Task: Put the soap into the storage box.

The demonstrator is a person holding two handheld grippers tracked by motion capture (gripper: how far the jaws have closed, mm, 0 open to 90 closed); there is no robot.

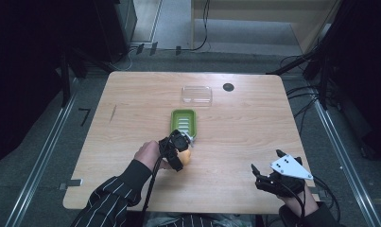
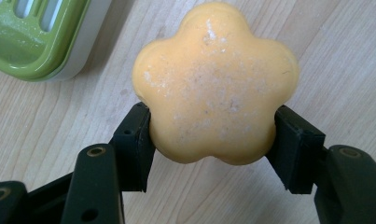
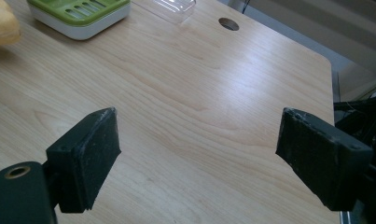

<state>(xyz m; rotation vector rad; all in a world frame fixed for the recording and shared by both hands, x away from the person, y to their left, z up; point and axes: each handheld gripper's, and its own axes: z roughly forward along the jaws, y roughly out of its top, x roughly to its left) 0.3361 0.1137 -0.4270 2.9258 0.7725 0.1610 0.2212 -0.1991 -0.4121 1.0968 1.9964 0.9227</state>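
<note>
- The table [image 1: 235, 142] was pale wood-grain laminate with rounded corners; a small dark round hole [image 1: 228, 87] sat near its far edge.
- The left gripper [image 2: 212, 135] was clenched on a soap bar [image 2: 216, 84], one black jaw pressed against each lower flank of the bar.
- The soap was yellow-orange, shaped like a five-lobed flower, with a matte surface dusted with whitish specks and faint scuffs.
- In the high view the left gripper [image 1: 178, 150] sat near the table's middle, and the soap [image 1: 185, 156] showed just below the near end of the soap dish [image 1: 184, 122].
- The soap dish was a rounded rectangle: a glossy green slotted insert over a light grey-white base. In the left gripper view its corner [image 2: 36, 42] lay near the soap, apart from it.
- A clear plastic lid [image 1: 196, 94], rectangular with rounded corners, lay flat on the table beyond the dish, towards the far edge.
- The right gripper [image 3: 199, 158] was released, its two black jaws spread wide over bare wood; their pads looked rough and worn at the edges.
- In the high view the right gripper [image 1: 265, 171] rested near the table's near right corner, a grey three-cornered plate on top, well apart from the soap.
- The left forearm wore a dark sleeve [image 1: 112, 196] with thin white stripes.
</note>
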